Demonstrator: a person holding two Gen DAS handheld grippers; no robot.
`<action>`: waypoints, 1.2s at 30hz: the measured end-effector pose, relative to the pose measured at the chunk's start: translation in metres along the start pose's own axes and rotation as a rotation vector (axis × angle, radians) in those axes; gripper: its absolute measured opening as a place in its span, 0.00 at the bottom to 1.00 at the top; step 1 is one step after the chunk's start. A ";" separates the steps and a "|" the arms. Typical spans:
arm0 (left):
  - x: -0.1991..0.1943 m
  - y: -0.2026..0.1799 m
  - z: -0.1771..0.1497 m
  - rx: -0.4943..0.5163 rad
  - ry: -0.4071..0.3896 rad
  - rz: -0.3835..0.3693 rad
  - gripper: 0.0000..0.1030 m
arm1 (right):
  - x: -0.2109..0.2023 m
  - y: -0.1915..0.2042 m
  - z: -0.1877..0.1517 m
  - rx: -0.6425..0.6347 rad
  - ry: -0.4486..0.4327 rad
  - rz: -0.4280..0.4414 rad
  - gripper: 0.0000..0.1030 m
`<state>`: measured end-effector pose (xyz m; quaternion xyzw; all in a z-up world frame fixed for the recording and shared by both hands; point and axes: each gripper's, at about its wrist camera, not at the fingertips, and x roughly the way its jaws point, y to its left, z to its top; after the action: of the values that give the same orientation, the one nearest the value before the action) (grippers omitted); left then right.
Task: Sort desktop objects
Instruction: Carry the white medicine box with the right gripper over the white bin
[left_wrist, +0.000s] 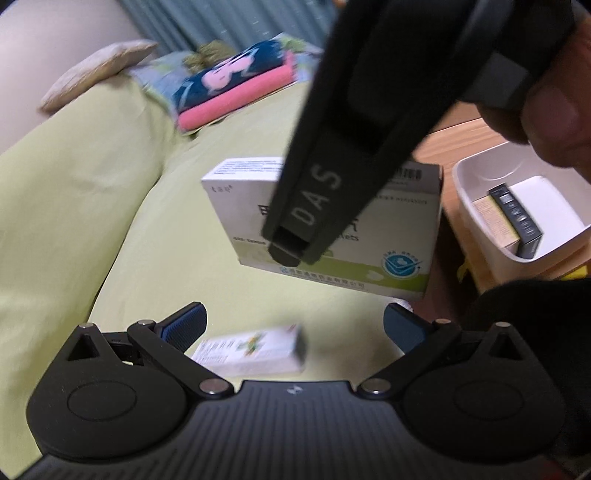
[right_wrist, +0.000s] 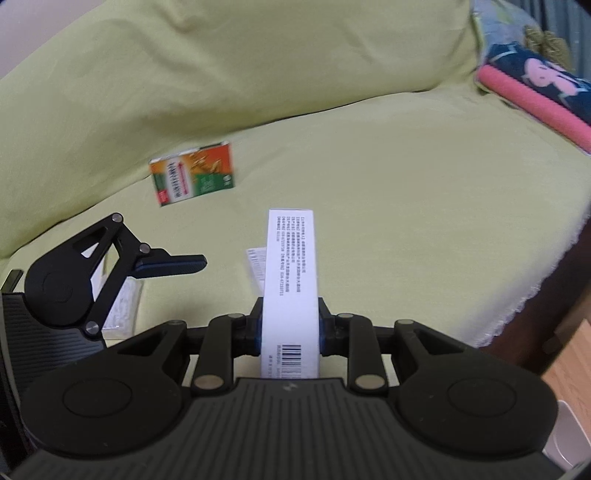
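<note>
- Right claw (right_wrist: 290, 325): clamped on the narrow sides of a white medicine box (right_wrist: 290, 280), gripped near its barcode end. The box sticks out forward beyond the pads, clear of the green sheet (right_wrist: 369, 166) beneath. Judgement: held by the edges so that it can be dropped flat into a container.
- Left claw (left_wrist: 295, 328): jaws spread wide, nothing between the pads. It sits to the left of the right claw and slightly ahead.
- Seen from the left claw, the white medicine box hangs ahead and above, with the right claw's black body crossing in front of it.
- White bin (left_wrist: 476, 192): ahead and to the right of the left claw, on a wooden surface (left_wrist: 454, 129) beside the sheet. It already holds a dark box (left_wrist: 517, 218) and a tan one. Judgement: this is the likely drop point, so the carry should go right.
- Small white box (left_wrist: 255, 350): on the sheet just ahead of the open left claw, between its pads in line of sight; blurred, contact cannot be told. Likely the left claw's next pick.
- Orange-and-green box (right_wrist: 192, 173): on the sheet, ahead and left of the right claw, well apart.
- Folded pink and blue cloth (right_wrist: 535, 85): far ahead to the right, not involved.
</note>
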<state>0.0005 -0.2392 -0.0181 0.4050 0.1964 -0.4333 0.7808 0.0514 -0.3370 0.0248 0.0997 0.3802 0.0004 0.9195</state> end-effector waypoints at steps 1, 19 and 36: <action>0.002 -0.007 0.007 0.020 -0.009 -0.013 1.00 | -0.006 -0.005 -0.002 0.008 -0.008 -0.011 0.21; 0.045 -0.112 0.115 0.335 -0.215 -0.252 1.00 | -0.108 -0.142 -0.070 0.267 -0.081 -0.274 0.21; 0.125 -0.200 0.117 0.529 -0.280 -0.375 1.00 | -0.097 -0.245 -0.200 0.574 0.036 -0.505 0.21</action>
<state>-0.1028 -0.4573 -0.1231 0.4867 0.0392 -0.6563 0.5752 -0.1758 -0.5480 -0.0907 0.2562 0.3936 -0.3310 0.8185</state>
